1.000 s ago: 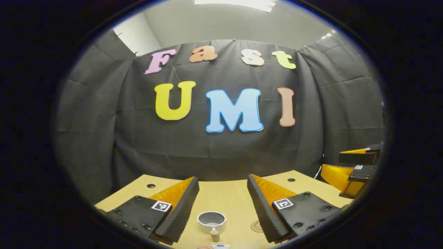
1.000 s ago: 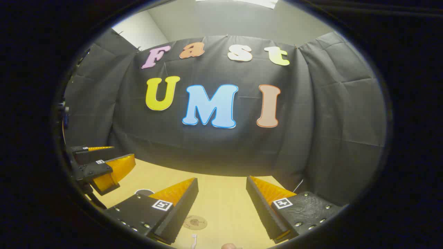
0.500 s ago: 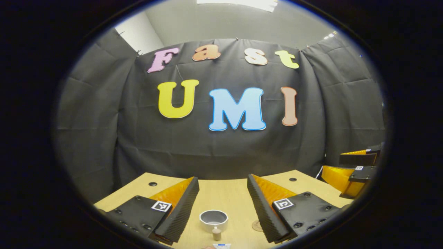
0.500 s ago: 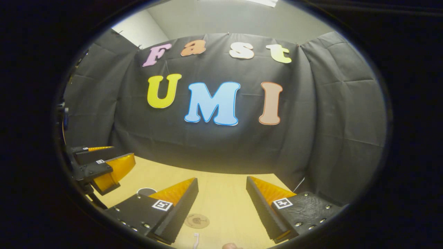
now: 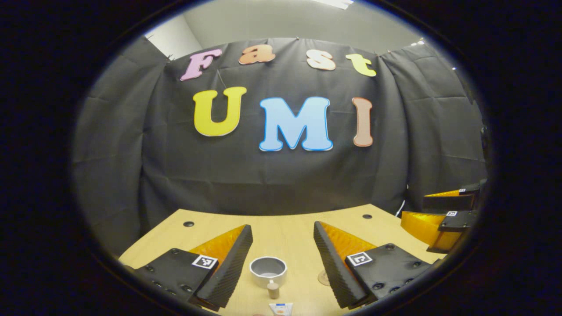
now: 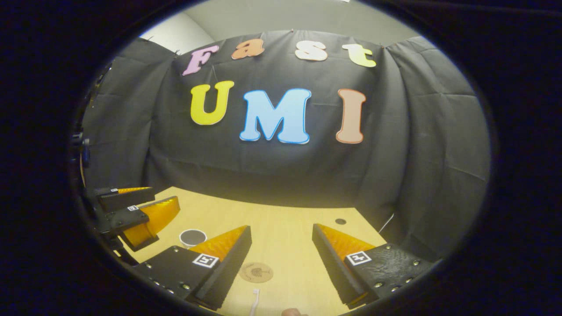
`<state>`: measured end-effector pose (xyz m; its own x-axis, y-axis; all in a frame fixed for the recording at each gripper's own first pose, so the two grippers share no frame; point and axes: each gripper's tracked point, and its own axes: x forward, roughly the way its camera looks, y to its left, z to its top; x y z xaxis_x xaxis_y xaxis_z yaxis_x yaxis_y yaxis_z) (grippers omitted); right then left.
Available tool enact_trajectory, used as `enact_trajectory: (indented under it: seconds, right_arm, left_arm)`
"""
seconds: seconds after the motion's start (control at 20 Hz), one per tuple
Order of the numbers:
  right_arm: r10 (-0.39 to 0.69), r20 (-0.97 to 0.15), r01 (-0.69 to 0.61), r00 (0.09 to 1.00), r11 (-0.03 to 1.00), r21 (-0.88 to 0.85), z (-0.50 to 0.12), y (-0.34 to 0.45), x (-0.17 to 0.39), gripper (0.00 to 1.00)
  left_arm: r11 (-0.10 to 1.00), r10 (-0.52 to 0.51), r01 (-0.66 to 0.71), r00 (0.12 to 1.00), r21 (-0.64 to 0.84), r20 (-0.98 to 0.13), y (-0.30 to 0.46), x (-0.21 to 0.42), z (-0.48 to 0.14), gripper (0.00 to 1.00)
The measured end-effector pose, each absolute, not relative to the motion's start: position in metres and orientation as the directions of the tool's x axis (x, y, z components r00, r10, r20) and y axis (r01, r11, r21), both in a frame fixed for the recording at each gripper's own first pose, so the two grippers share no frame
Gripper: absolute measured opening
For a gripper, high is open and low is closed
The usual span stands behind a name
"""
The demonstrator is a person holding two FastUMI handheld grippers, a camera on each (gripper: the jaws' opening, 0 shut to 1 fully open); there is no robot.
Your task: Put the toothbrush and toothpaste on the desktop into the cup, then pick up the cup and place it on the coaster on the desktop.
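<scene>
In the left gripper view a grey cup stands upright on the wooden desk, between and beyond my open left gripper. Just in front of it the toothpaste tube lies with its brown cap toward the cup. A sliver of the round cork coaster peeks out beside the right finger. In the right gripper view my right gripper stands open over the desk. The coaster lies flat between its fingers, and the white toothbrush tip shows at the bottom edge. The cup sits at left.
The desk ends at the black cloth wall behind, with small round holes near its far corners. The other gripper hangs at the right in the left gripper view. In the right gripper view, the left gripper hangs at the left.
Both cameras have tipped downward a little, so more desk shows. The cup, coaster, toothpaste and toothbrush have come further into view. Both grippers stay open.
</scene>
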<state>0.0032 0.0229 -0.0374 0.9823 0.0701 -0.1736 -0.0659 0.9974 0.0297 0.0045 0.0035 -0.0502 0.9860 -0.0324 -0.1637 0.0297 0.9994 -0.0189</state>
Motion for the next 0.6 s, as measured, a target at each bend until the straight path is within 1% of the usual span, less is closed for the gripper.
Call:
enact_trajectory:
  seconds: [0.25, 0.35, 0.4, 0.45, 0.6]
  right_arm:
    - [0.132, -0.304, -0.111, 0.944, 0.990, 0.084, -0.072, 0.037, 0.003, 0.90]
    - [0.148, -0.366, -0.120, 0.919, 0.988, 0.099, -0.089, 0.041, 0.003, 0.90]
    - [0.156, -0.402, -0.122, 0.902, 0.987, 0.108, -0.099, 0.044, 0.002, 0.89]
    - [0.161, -0.441, -0.121, 0.883, 0.986, 0.119, -0.110, 0.046, 0.001, 0.90]
    - [0.192, -0.550, -0.114, 0.813, 0.978, 0.173, -0.138, 0.053, -0.008, 0.90]
  left_arm:
    - [0.999, -0.033, 0.022, 0.942, -0.037, -0.335, 0.008, 0.001, -0.100, 0.94]
    - [0.999, -0.033, 0.015, 0.916, -0.048, -0.400, 0.009, -0.002, -0.116, 0.92]
    - [0.999, -0.033, 0.015, 0.902, -0.045, -0.431, 0.008, -0.003, -0.125, 0.93]
    - [0.999, -0.031, 0.014, 0.891, -0.041, -0.454, 0.007, -0.005, -0.130, 0.92]
    - [0.999, -0.041, 0.024, 0.859, -0.039, -0.511, 0.005, -0.010, -0.143, 0.92]
